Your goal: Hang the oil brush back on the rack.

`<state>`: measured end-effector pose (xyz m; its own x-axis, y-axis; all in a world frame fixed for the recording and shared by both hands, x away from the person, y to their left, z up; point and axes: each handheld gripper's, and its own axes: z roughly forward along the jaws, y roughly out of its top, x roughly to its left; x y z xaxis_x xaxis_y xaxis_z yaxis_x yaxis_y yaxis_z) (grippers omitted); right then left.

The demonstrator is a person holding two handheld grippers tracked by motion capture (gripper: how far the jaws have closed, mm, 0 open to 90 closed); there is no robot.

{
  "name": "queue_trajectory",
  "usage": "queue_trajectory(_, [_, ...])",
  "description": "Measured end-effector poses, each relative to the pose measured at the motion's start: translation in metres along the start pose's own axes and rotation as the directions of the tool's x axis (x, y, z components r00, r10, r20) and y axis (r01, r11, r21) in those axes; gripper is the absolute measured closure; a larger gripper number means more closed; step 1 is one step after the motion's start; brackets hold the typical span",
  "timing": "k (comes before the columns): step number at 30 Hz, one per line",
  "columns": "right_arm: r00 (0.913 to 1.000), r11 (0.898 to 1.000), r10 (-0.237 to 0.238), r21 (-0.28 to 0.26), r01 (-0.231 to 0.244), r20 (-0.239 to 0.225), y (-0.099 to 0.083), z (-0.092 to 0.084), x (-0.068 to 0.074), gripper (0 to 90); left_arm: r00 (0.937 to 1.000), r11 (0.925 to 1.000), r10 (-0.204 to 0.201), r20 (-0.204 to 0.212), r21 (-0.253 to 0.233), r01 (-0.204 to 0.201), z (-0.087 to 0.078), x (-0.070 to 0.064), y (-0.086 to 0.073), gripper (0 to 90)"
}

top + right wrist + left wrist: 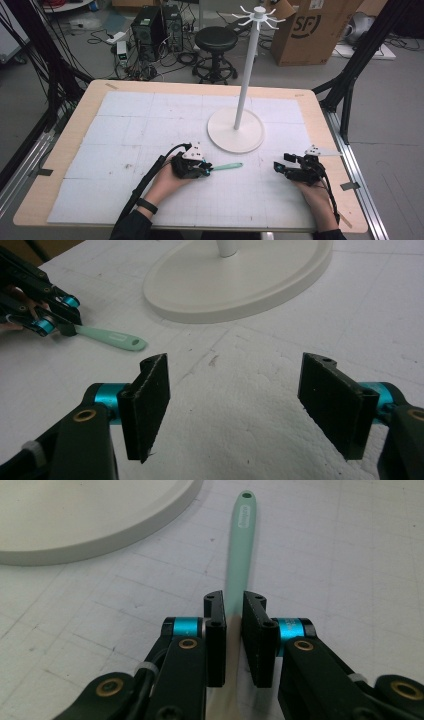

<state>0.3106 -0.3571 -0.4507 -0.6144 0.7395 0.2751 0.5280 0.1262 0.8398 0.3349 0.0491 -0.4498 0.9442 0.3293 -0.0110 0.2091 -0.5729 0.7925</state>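
White gridded sheets cover the wooden table (pixel 55 165), with a stool and computer towers on the floor beyond it. On the sheets the left gripper (pixel 204 170) has its jaws pinched tight onto a mint-green utensil handle (pixel 239 550), which lies flat and runs straight out ahead of the jaws, its hanging-hole end farthest away. Just beyond it sits the round base of a white hook stand (pixel 235 130). Well off to the side, the right gripper (pixel 235 405) rests with its jaws spread wide and nothing between them.
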Motion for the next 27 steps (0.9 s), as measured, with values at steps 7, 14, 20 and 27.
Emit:
queue_trajectory(7, [1.0000,1.000,0.000,0.000,0.000,-0.001,0.000,0.000,0.000,28.4,1.0000,1.0000,0.000,0.000,0.002,0.000,0.000,0.000,0.000,81.3])
queue_trajectory(14, [1.0000,1.000,0.001,0.000,-0.001,-0.002,0.000,0.000,0.000,28.4,0.9995,0.9995,0.027,-0.014,0.018,-0.027,0.000,-0.003,0.003,82.1])
queue_trajectory(20, [1.0000,1.000,0.002,0.001,-0.002,-0.003,0.000,0.000,0.000,28.4,0.9998,0.9996,0.018,-0.012,0.022,-0.017,-0.001,-0.002,0.003,82.3])
queue_trajectory(27, [1.0000,1.000,0.002,0.004,-0.002,-0.006,0.000,0.000,0.000,28.4,1.0000,0.9994,0.005,-0.003,-0.033,-0.005,-0.013,-0.003,0.008,82.3])
